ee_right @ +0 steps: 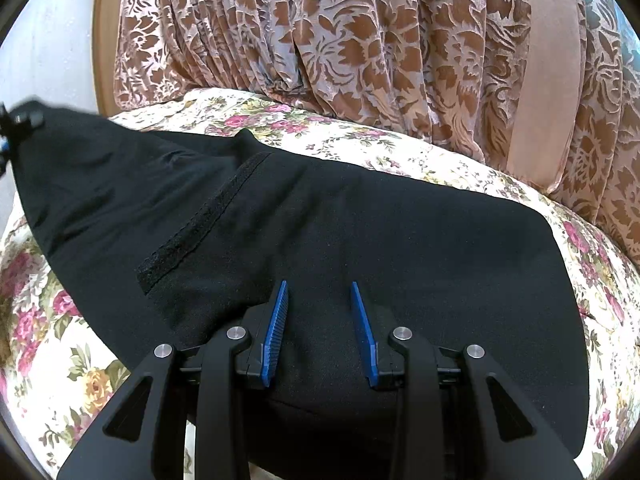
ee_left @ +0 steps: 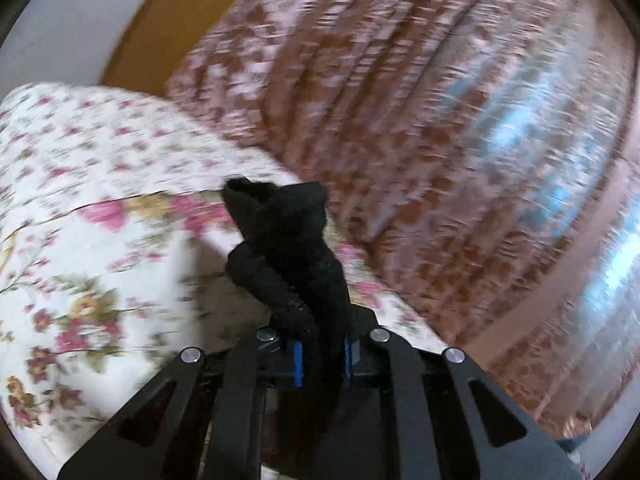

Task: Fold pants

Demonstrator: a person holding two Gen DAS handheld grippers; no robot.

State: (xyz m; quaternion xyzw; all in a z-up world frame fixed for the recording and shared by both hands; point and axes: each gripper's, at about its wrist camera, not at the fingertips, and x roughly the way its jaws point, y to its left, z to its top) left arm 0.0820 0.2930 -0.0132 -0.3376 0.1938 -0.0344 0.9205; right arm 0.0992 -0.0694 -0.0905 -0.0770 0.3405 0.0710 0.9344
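Two tools, left tool (ee_left: 322,354) gripping black pants (ee_right: 360,240), right tool (ee_right: 320,332) spread above

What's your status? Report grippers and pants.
Left gripper shut on black pants, end lifted. Right gripper open over pants on floral bedspread. Nothing in the way.

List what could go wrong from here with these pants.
1. The left gripper pinches only a twisted bunch of the black pants; it could slip free mid-swing, as the blurred left view suggests fast motion.
2. The right gripper hangs open over the cloth, so nothing pins it; the left pull may drag the pants across the floral bedspread.
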